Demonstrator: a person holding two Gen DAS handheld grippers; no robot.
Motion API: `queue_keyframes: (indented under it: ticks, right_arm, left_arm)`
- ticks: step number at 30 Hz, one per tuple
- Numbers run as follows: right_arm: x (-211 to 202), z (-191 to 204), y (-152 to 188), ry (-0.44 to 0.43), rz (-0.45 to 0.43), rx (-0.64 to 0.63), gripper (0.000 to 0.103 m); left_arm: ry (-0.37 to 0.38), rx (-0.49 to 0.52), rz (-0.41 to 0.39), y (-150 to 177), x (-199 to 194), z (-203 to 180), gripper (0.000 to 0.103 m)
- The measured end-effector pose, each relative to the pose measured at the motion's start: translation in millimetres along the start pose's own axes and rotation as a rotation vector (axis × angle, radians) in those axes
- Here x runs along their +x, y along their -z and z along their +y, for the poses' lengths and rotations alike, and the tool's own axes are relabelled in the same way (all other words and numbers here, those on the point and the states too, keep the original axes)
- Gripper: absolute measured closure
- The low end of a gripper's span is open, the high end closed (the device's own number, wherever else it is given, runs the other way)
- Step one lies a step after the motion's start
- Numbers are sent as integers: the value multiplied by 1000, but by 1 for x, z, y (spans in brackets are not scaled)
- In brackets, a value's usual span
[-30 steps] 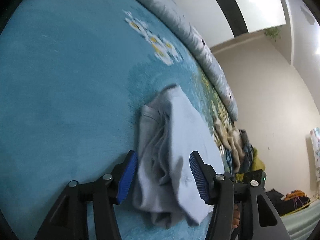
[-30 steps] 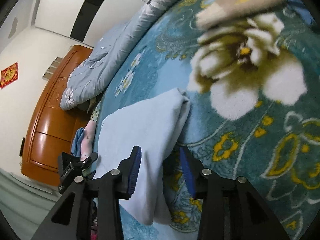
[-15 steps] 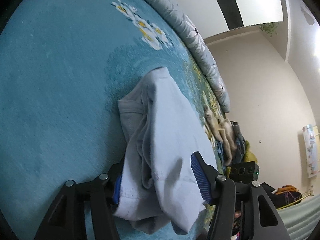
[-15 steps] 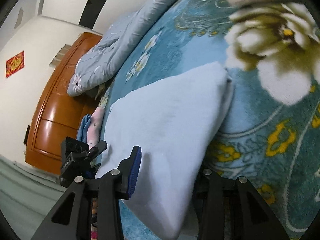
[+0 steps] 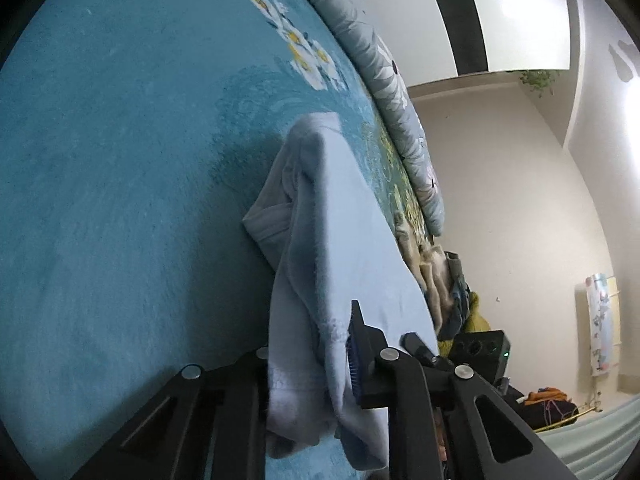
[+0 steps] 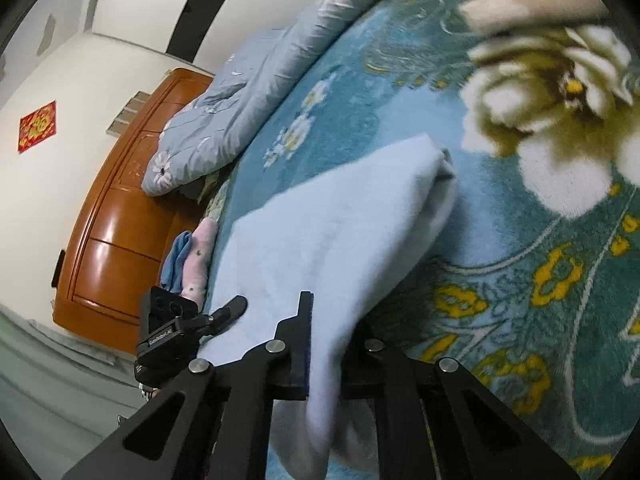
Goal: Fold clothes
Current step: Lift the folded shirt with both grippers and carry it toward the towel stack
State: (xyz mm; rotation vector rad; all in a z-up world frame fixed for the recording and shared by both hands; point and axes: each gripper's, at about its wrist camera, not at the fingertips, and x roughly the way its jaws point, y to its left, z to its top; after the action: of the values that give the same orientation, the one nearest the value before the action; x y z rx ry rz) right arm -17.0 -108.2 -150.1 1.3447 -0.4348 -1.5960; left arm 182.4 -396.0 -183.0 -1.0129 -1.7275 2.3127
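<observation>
Cloth (image 5: pixel 320 264) hides left gripper's (image 5: pixel 308 364) left finger tip; right gripper's (image 6: pixel 326 344) right finger tip is buried under cloth too, so pad contact unreadable there. Cloth's near hem cut off by bottom edge in the right view. Clothes pile (image 5: pixel 452 300) beyond cloth: blurred, items indistinct. Beige item (image 6: pixel 532 4) far past cloth smeared, cropped at top.

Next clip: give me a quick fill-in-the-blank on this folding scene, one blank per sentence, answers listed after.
1. Both grippers are closing on the same light blue ____.
2. The garment lies on a ____ floral blanket.
3. In the right wrist view, the wooden headboard is coloured ____.
4. The left gripper and right gripper each have ____ between their jaws.

Answers: garment; teal; orange-brown; fabric
</observation>
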Motion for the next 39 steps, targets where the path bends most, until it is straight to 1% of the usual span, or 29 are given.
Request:
queue_keyframes:
  ticks: [4, 10, 14, 18, 23, 25, 29, 33, 39]
  right_arm:
    - [-13, 19, 3, -7, -3, -39, 94]
    - [-26, 57, 9, -25, -4, -98, 94]
    - [-24, 95, 11, -52, 11, -153, 94]
    - [-12, 143, 18, -79, 34, -228, 94]
    - [19, 204, 23, -111, 76, -292, 94]
    - [31, 227, 25, -106, 88, -330, 94]
    - [62, 269, 24, -93, 139, -376, 94]
    - [92, 303, 24, -92, 176, -400, 94]
    - [150, 342, 26, -91, 249, -415, 94]
  left_arm:
    - [9, 27, -6, 7, -15, -12, 85]
    - [39, 43, -49, 17, -52, -27, 85]
    - [54, 57, -105, 21, -90, -38, 85]
    - [57, 75, -178, 22, -145, -42, 85]
    - [9, 114, -258, 13, -213, -45, 85]
    - [-9, 127, -286, 7, -235, -46, 85]
    - [-33, 162, -341, -1, -276, -42, 85]
    - [-46, 152, -379, -15, -314, -23, 85]
    - [-56, 102, -433, -38, -353, 10, 85]
